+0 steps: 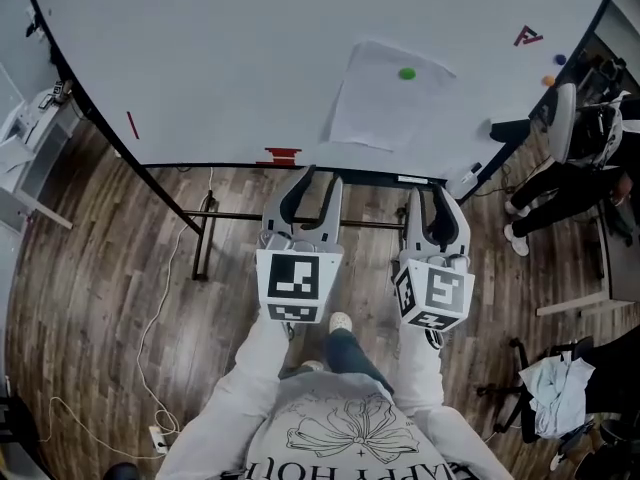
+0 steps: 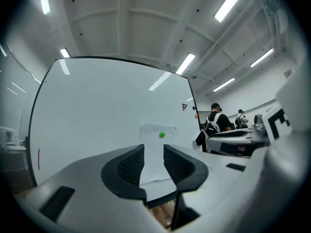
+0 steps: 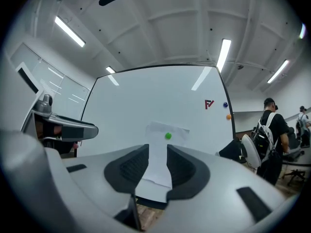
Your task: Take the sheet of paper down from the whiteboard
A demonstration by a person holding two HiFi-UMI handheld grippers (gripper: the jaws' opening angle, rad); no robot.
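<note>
A white sheet of paper [image 1: 372,103] hangs on the whiteboard [image 1: 220,58], pinned near its top by a green magnet [image 1: 406,73]. Both grippers point level at the board, a short way in front of its lower edge. My left gripper [image 1: 316,180] is open with nothing between its jaws; in its own view the paper [image 2: 154,152] shows through the gap, the magnet [image 2: 162,135] above it. My right gripper [image 1: 430,194] is likewise open and empty, below the sheet's lower right. Its view frames the paper [image 3: 163,147] and magnet [image 3: 168,136] between the jaws.
A red eraser [image 1: 283,155] sits on the board's bottom ledge, and a red marker [image 1: 132,124] sticks to the board at left. A red logo magnet [image 1: 527,36] is at the upper right. People [image 1: 570,158] and a chair [image 1: 555,383] are at right. The stand's legs [image 1: 200,233] and a cable [image 1: 150,318] are on the floor.
</note>
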